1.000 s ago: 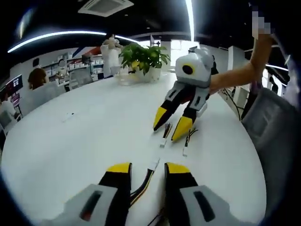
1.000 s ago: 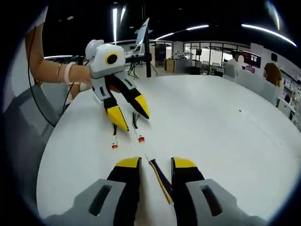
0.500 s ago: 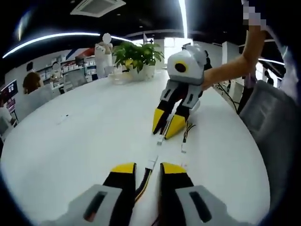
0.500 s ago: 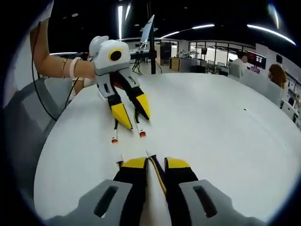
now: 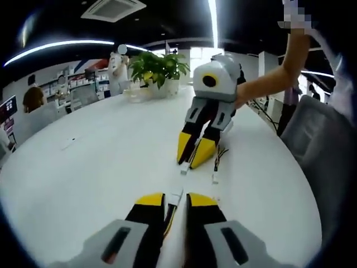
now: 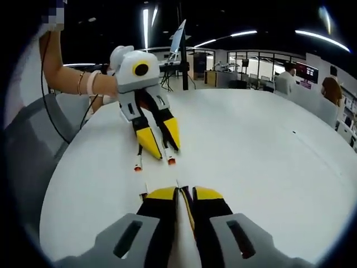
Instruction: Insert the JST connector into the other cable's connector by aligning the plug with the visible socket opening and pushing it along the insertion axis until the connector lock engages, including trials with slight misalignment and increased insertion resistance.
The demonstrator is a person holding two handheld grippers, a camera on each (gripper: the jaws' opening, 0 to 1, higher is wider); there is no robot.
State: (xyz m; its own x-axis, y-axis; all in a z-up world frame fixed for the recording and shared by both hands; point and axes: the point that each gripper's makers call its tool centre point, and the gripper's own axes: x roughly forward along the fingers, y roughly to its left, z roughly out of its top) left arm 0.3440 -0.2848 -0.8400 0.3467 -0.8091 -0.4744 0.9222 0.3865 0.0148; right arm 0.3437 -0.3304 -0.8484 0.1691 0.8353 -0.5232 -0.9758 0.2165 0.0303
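We see bright ceiling light strips [image 5: 212, 22] above, soft glare across our white table [image 5: 100, 162], faint shadows, strong fisheye bending at the edges, slightly soft focus, far background hazy

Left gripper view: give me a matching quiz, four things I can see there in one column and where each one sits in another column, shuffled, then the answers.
Things:
1. potted plant
2. grey chair
3. white connector
4. loose cable

Places:
A. at the tips of the left tool
B. at the far end of the table
C. lying on the table beside the right tool
D. off the table, at the right of the view

Pairs: 1-B, 2-D, 3-A, 4-C
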